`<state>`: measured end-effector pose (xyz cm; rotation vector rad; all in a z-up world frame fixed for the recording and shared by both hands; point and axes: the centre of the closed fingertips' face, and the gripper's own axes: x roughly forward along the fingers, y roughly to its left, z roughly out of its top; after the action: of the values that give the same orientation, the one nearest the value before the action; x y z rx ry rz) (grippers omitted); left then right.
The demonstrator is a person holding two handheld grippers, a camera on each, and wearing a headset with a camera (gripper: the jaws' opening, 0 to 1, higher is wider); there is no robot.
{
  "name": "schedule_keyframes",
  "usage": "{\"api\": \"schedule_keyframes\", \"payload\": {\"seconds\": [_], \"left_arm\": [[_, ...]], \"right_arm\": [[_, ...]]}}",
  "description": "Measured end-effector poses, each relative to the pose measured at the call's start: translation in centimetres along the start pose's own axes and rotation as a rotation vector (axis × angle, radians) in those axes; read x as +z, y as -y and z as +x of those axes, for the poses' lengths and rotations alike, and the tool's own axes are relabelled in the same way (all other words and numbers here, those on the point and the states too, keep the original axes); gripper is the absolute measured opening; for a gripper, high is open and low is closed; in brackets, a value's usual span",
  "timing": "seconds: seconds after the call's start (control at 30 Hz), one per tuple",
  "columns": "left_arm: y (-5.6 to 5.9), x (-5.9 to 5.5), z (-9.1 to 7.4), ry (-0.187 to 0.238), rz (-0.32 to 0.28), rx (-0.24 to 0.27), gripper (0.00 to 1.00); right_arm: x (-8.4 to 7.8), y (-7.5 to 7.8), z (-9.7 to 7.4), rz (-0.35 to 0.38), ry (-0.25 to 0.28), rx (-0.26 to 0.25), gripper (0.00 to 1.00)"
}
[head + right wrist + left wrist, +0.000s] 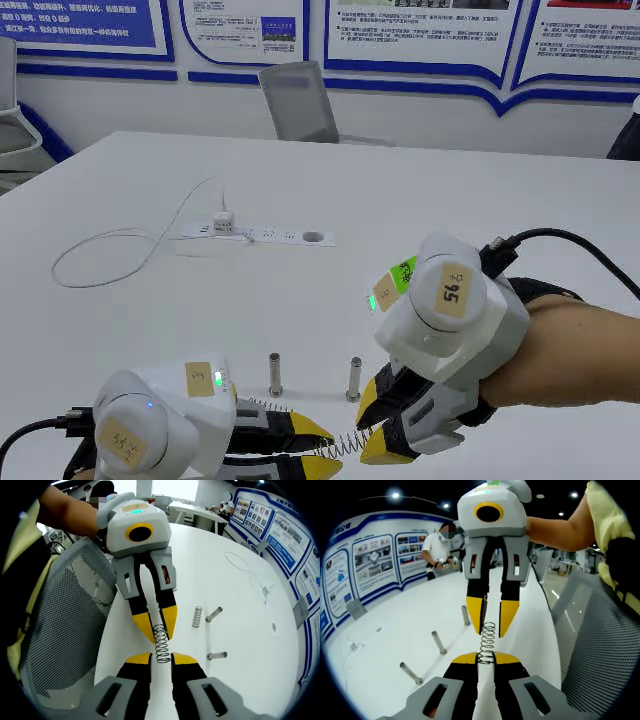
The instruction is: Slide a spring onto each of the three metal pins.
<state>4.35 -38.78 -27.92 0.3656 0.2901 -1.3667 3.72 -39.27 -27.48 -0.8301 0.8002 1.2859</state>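
Spring between left gripper and right gripper; two pins upright on table just behind.

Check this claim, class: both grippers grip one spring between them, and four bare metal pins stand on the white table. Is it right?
Not quite: three bare metal pins stand on the white table, not four, as the left gripper view shows. The left gripper and right gripper do grip one spring between them.

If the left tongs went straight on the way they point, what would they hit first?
Probably the right tongs, facing the left tongs closely; only the held spring lies between.
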Motion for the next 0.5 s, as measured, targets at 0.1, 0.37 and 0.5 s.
{"api": "schedule_keyframes", "payload": {"seconds": [0.1,0.37,0.5], "left_arm": [[0.02,0.1,-0.06,0.004,0.001,0.0,0.11],[0.23,0.31,0.02,0.006,0.003,-0.005,0.11],[0.24,0.27,0.03,0.006,0.001,-0.006,0.11]], "right_arm": [[-0.21,0.01,0.1,0.006,-0.001,0.003,0.16],[-0.22,-0.05,-0.08,0.008,0.004,0.0,0.12],[0.48,-0.2,-0.53,0.001,0.016,-0.005,0.12]]}}
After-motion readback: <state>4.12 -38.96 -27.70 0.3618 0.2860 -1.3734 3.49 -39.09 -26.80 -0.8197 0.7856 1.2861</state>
